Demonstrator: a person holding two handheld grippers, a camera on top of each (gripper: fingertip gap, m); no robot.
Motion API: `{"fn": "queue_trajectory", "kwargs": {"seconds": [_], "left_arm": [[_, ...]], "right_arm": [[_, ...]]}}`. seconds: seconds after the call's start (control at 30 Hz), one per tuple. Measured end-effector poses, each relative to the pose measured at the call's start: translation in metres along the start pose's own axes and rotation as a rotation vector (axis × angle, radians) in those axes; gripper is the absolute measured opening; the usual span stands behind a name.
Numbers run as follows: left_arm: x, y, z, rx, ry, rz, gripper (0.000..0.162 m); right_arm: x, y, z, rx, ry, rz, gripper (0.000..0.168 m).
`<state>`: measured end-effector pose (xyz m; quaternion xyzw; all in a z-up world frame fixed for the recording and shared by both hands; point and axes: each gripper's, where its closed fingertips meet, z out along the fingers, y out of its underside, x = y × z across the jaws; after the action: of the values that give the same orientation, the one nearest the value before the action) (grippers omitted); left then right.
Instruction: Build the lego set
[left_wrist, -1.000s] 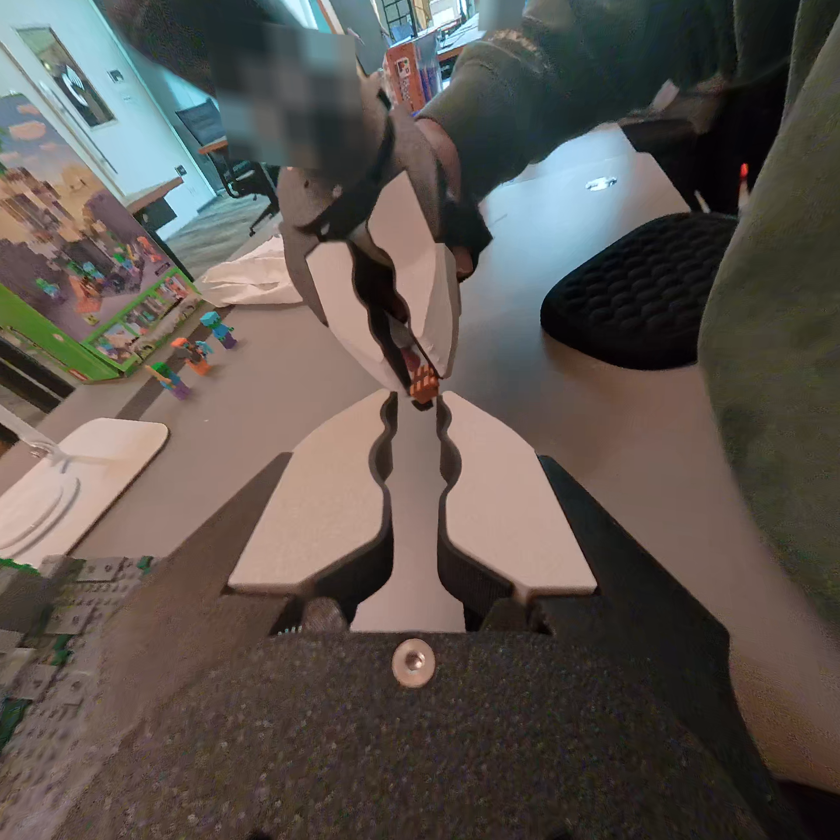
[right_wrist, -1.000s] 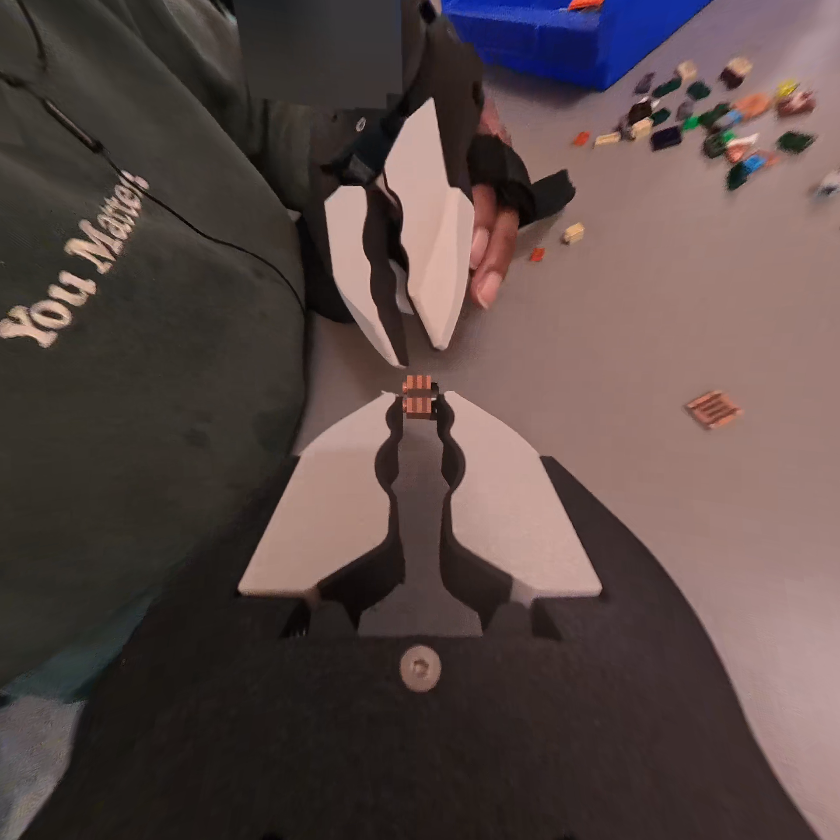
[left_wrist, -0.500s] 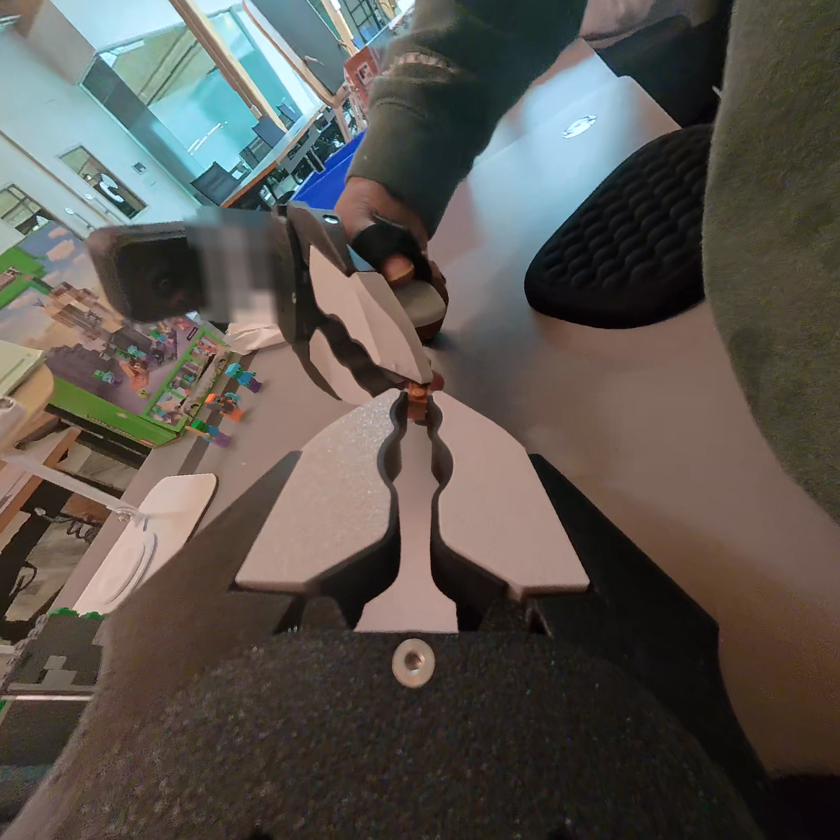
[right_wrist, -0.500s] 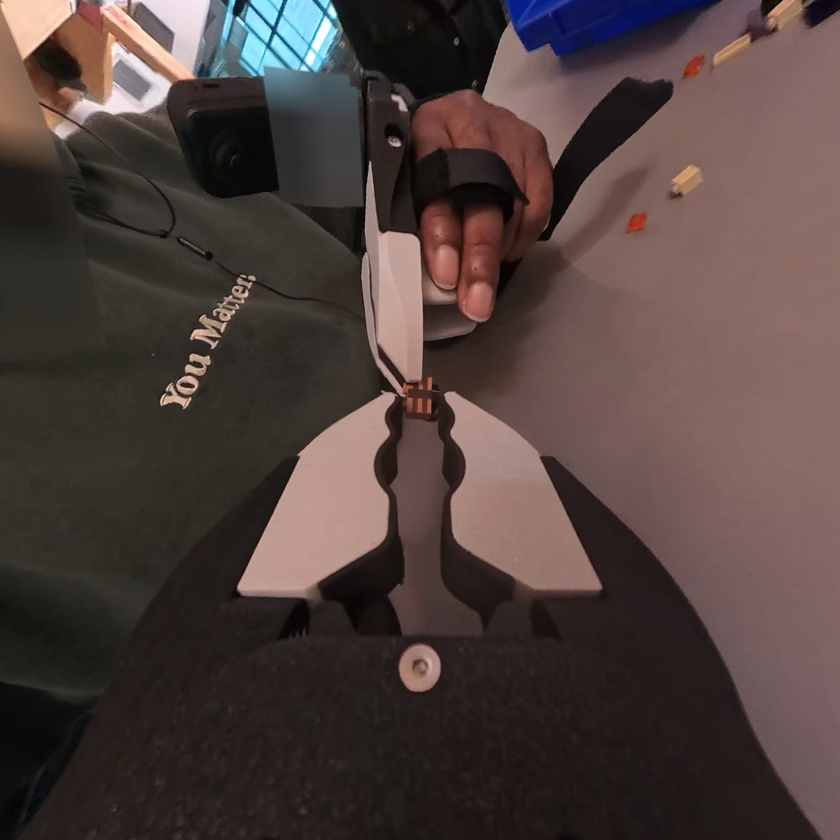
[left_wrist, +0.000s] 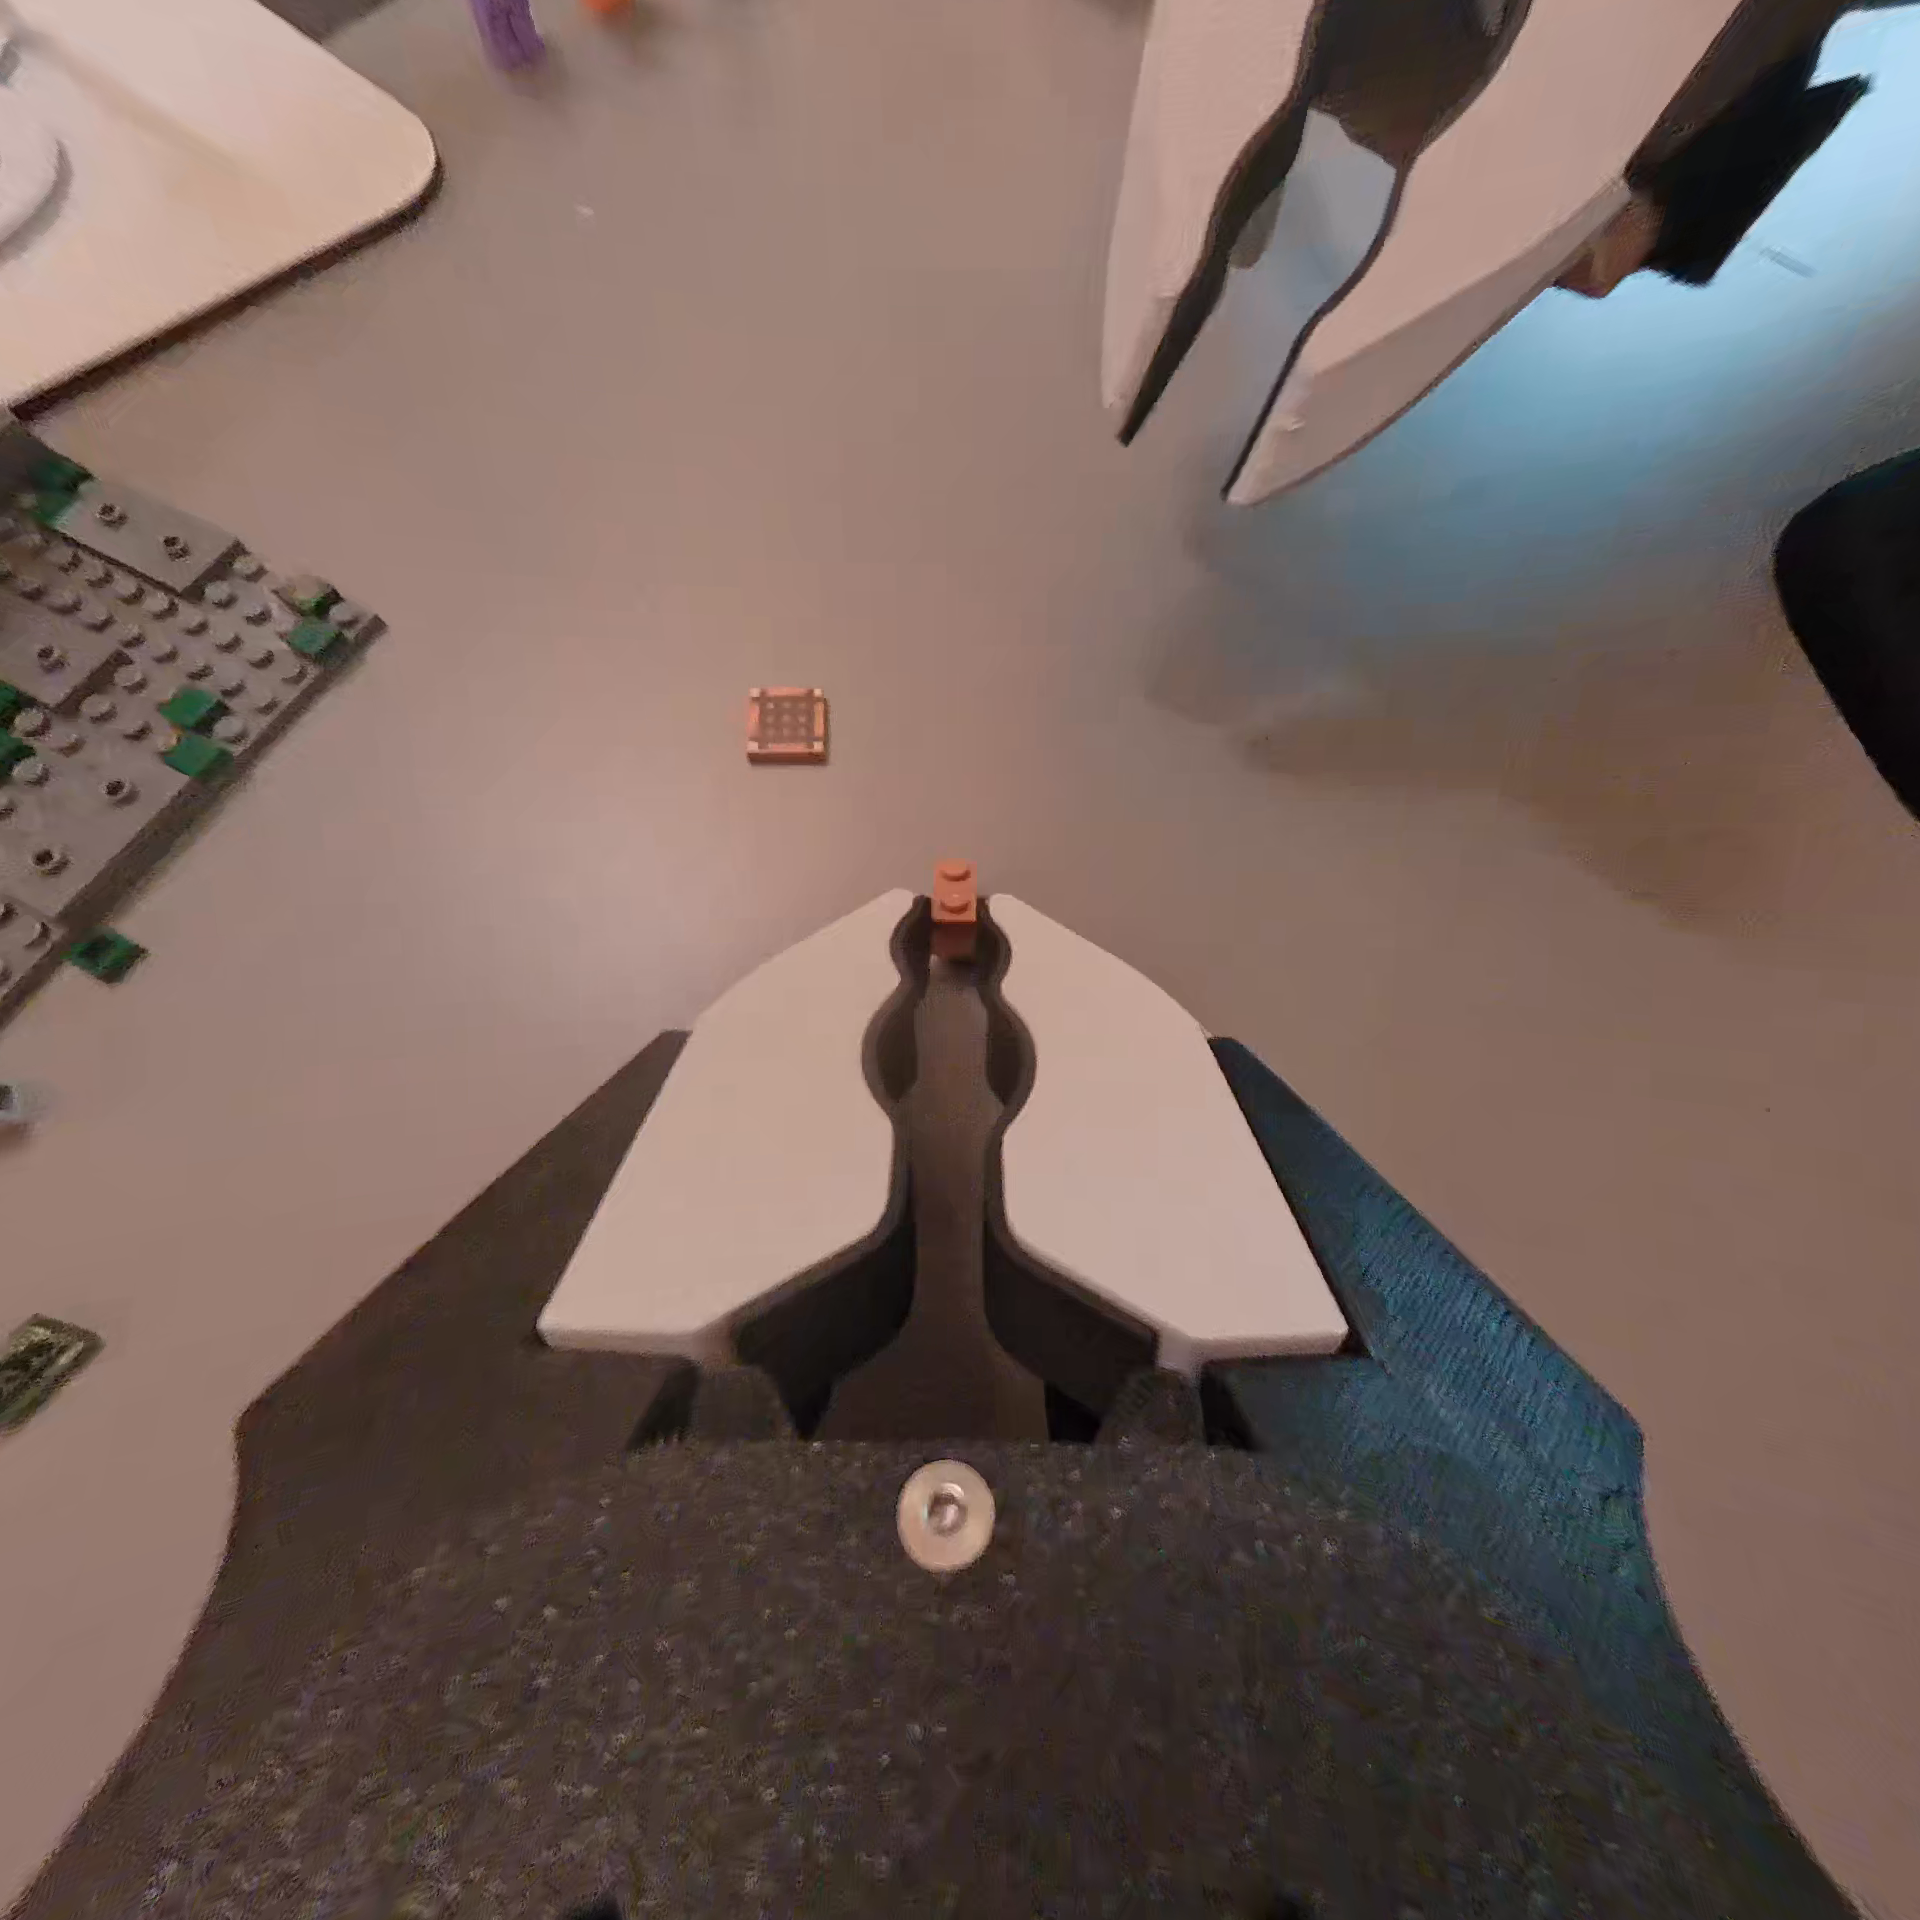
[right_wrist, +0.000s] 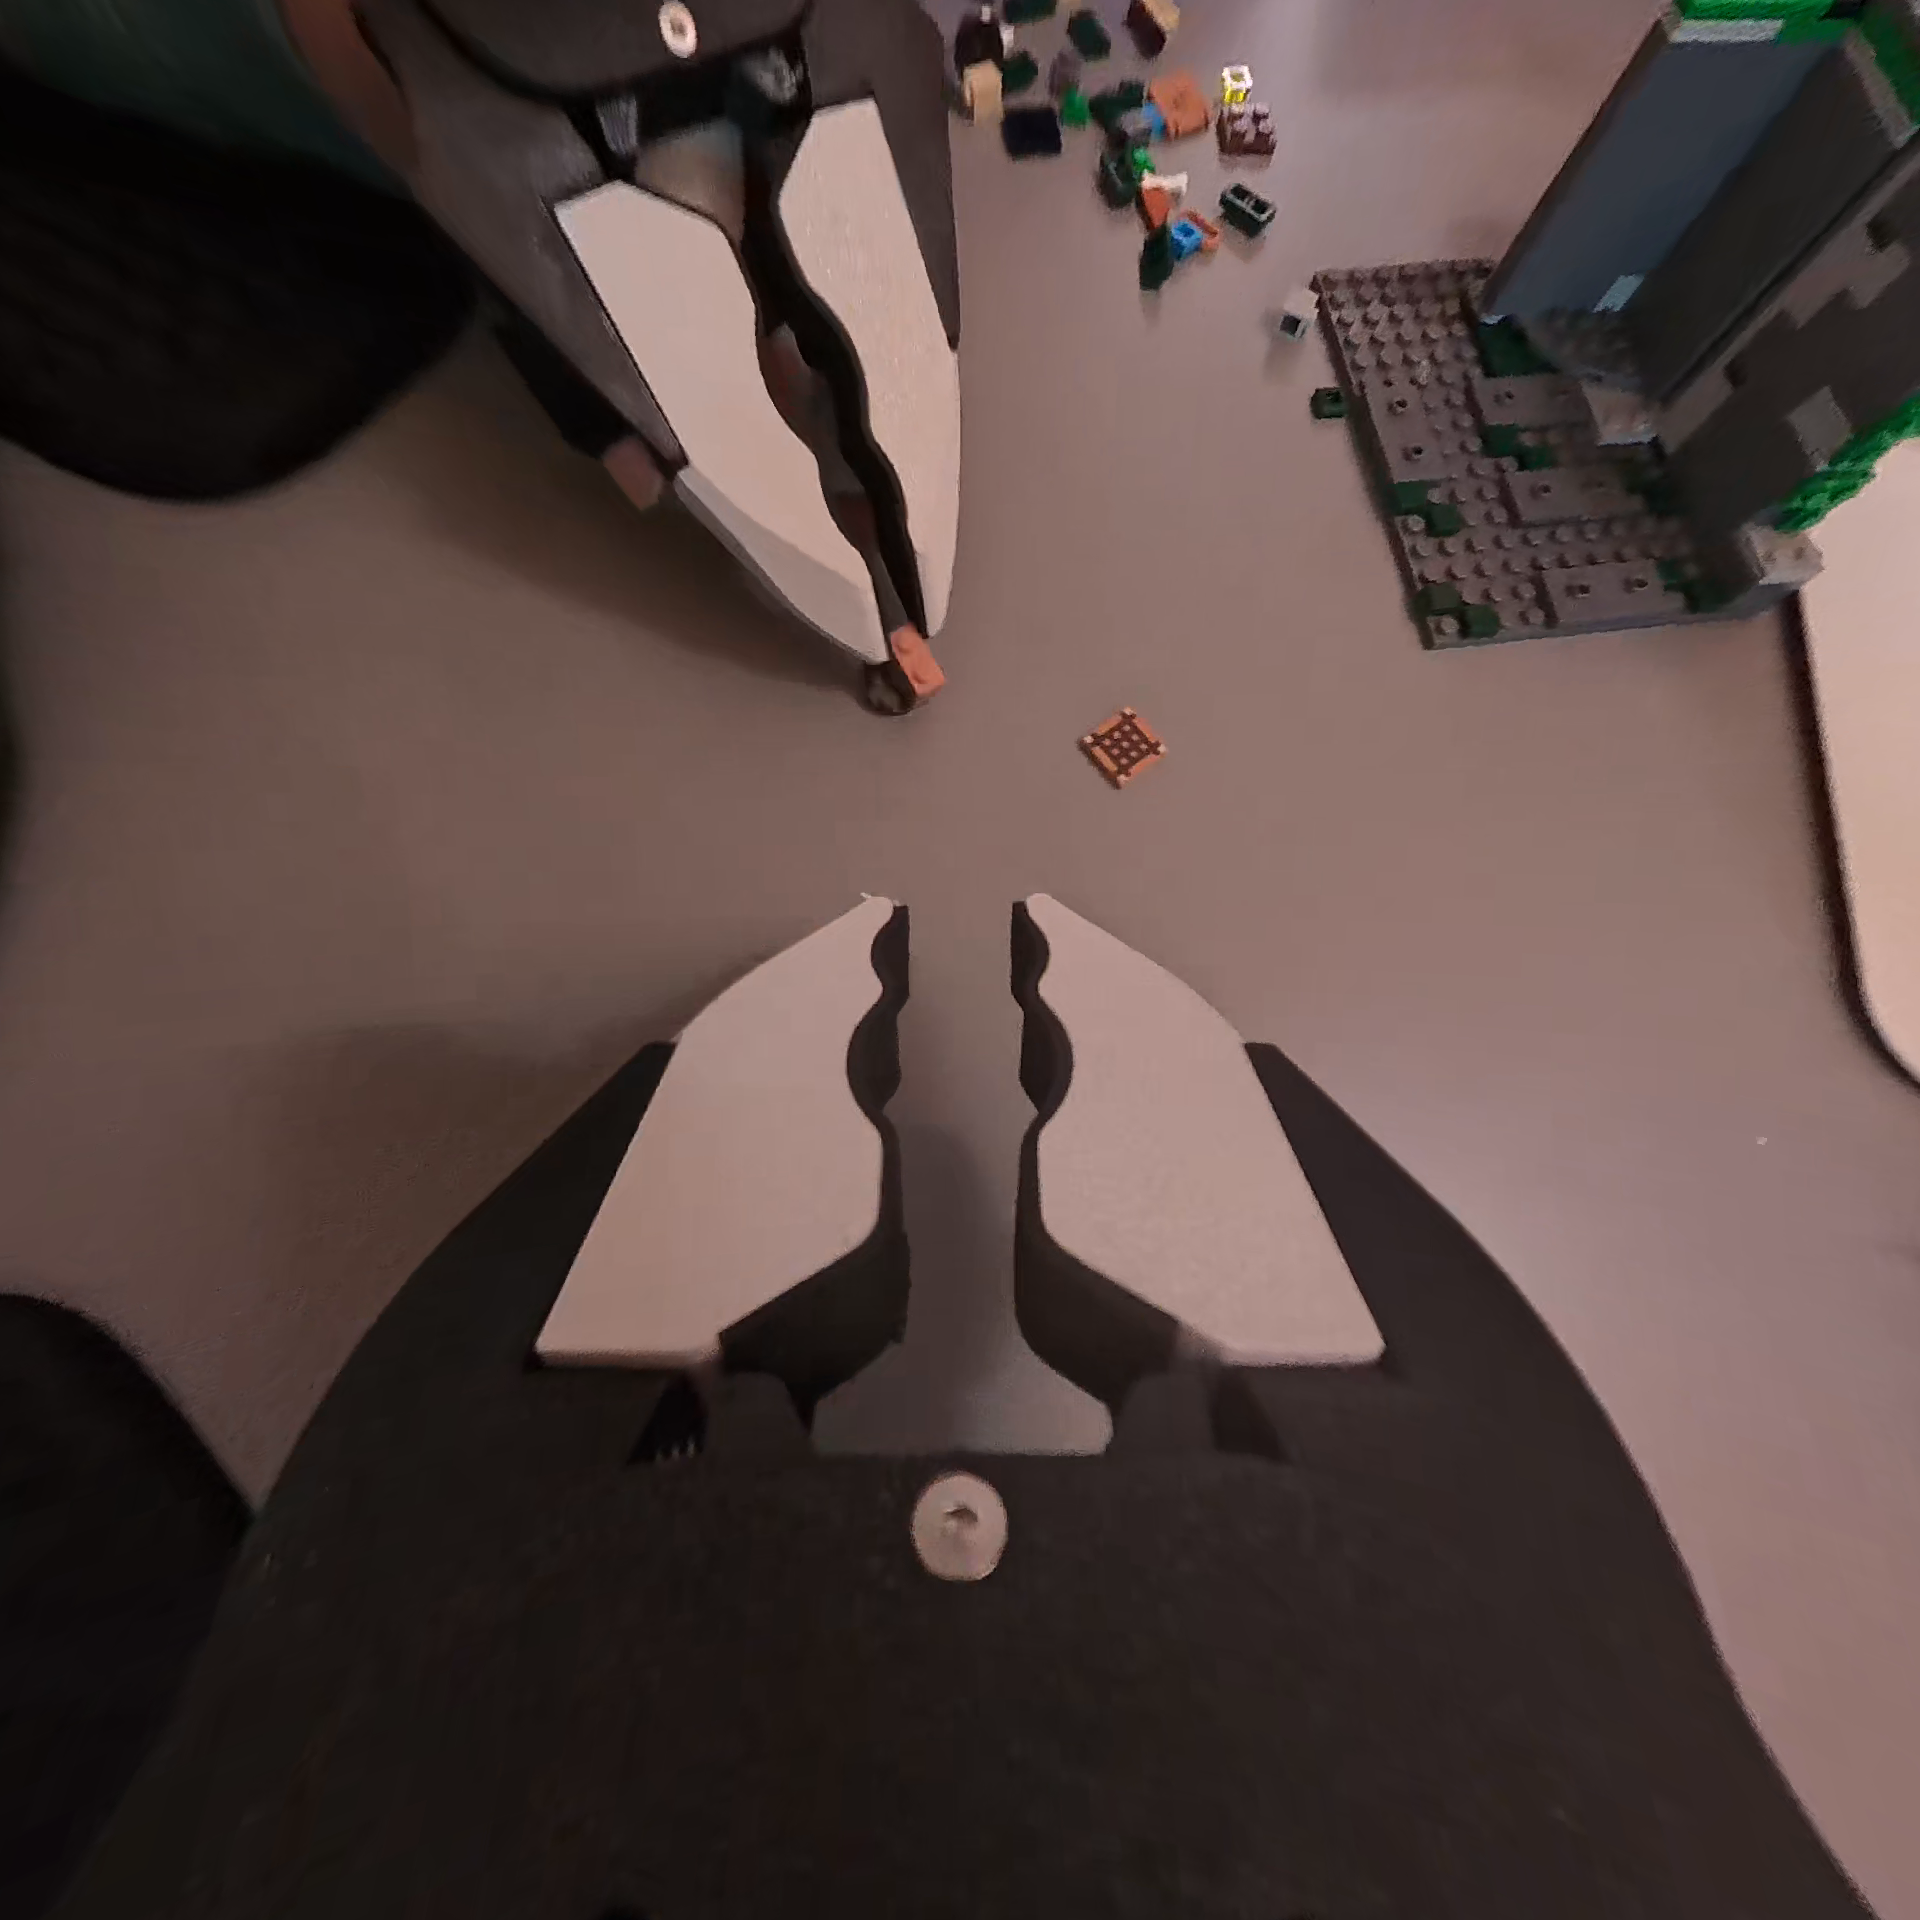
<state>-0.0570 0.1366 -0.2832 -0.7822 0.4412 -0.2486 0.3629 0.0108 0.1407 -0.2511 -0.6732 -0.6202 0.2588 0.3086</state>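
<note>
A small brown brick (left_wrist: 954, 906) is pinched at the tips of the left gripper (left_wrist: 952, 914), just above the grey table (left_wrist: 1351, 935). A second earlier it was clamped by the right gripper (right_wrist: 961, 914), whose fingers are now spread and empty; the hand-over is judged complete. A brown grille tile (left_wrist: 788, 724) lies flat just beyond the brick, apart from it. The grey baseplate (left_wrist: 125, 665) of the build is seen at far left, loose pieces (right_wrist: 1132, 114) beyond. Judgement: the brick is likely to be seated next on the tile or the build.
</note>
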Motion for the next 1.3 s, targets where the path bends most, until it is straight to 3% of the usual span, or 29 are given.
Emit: {"fn": "queue_trajectory", "kwargs": {"seconds": [0.4,0.67,0.8,1.3], "left_arm": [[-0.002,-0.003,-0.01,0.029,-0.008,0.05,0.018],[-0.013,-0.001,-0.015,0.063,-0.013,0.04,0.015],[-0.013,-0.004,-0.016,0.085,-0.022,0.059,0.013],[-0.011,-0.004,-0.016,0.083,-0.059,0.134,0.011]], "right_arm": [[0.035,-0.011,0.056,-0.24,-0.058,-0.34,0.023],[0.038,-0.011,0.071,-0.368,-0.215,-0.382,0.026],[0.035,-0.004,0.074,-0.425,-0.264,-0.395,0.015],[0.023,-0.002,0.061,-0.4,-0.238,-0.386,0.015]]}}
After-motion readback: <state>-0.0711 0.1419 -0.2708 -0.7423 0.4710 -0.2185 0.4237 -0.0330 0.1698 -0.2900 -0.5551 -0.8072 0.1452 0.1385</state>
